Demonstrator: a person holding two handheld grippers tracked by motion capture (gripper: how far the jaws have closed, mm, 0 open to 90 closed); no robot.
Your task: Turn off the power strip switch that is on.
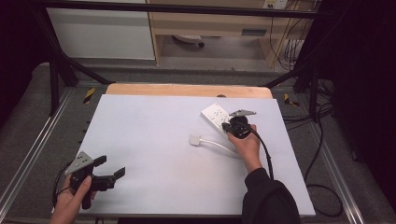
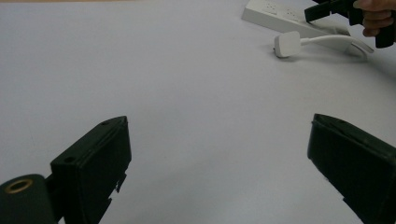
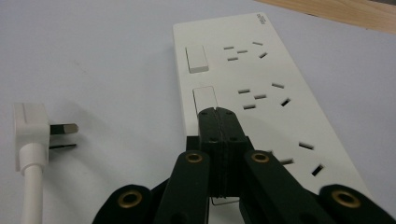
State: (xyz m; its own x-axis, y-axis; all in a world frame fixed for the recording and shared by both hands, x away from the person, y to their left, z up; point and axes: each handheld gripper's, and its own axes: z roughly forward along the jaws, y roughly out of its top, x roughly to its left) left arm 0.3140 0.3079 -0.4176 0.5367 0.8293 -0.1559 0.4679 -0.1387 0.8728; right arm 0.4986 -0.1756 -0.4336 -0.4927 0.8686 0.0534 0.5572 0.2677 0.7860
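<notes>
White plastic power strip (image 3: pixel 261 88) lies unplugged; right gripper (image 3: pixel 218 116), jaws shut empty, presses its second rocker switch (image 3: pixel 204 99). White flat plug (image 3: pixel 29 133) awaits; left gripper (image 1: pixel 111 169) idles, jaws wide.

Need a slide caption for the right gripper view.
Shut right gripper tips at a power strip rocker switch; white plug lies unplugged beside it.

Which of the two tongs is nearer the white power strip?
The right tongs, shut, tips over the power strip at a switch. The left tongs sit open at the table's near left corner.
</notes>
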